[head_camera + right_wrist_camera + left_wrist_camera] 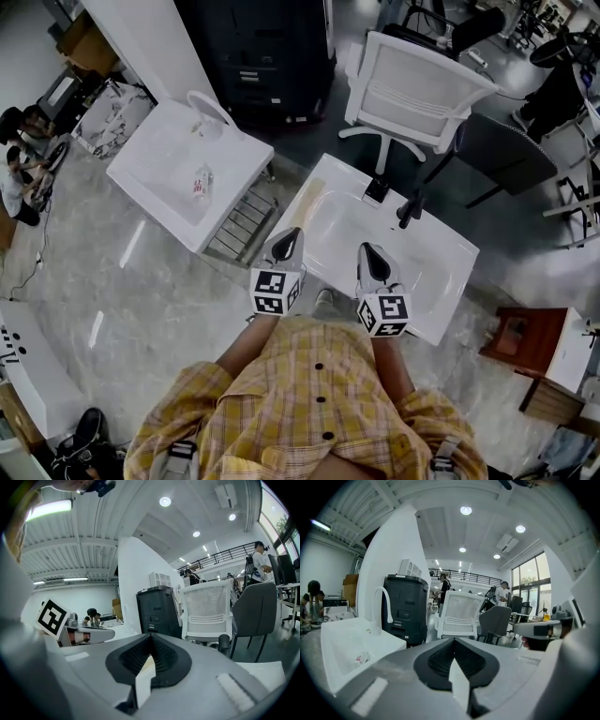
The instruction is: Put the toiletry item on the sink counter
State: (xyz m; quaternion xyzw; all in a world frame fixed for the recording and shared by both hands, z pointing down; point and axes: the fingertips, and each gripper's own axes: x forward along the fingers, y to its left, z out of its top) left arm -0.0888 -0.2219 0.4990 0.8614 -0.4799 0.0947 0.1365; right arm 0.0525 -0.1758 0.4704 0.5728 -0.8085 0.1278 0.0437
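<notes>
Directly below your head camera, at 12 o'clock from your yellow checked shirt, you hold both tools side by side over the near sink [427, 272], a white basin set into a white surface. The left tool [289, 239] hangs over the sink's left rim and the right tool [368, 253] over the basin. Each one carries its marker cube at the end nearest you.

The left tool [453, 641] has its jaws pressed together, with nothing between them. The right tool [150, 637] also has its jaws pressed together and empty.

The toiletry item [202, 183] is a small pale packet with red print. It lies in the basin of the far sink [150, 155], a separate white unit at about 10 o'clock from the left tool. The packet is well apart from both tools, across a strip of floor. In the left gripper view it shows at 9 o'clock from the jaws, low in that basin [361, 658]. A curved white faucet [384, 602] rises behind it.

A black faucet [411, 208] stands at the far edge of the near sink, at 1 o'clock from the right tool. Beyond it, at 12 o'clock, stands a white chair [417, 89]. A dark cabinet [262, 47] sits at 11 o'clock.
</notes>
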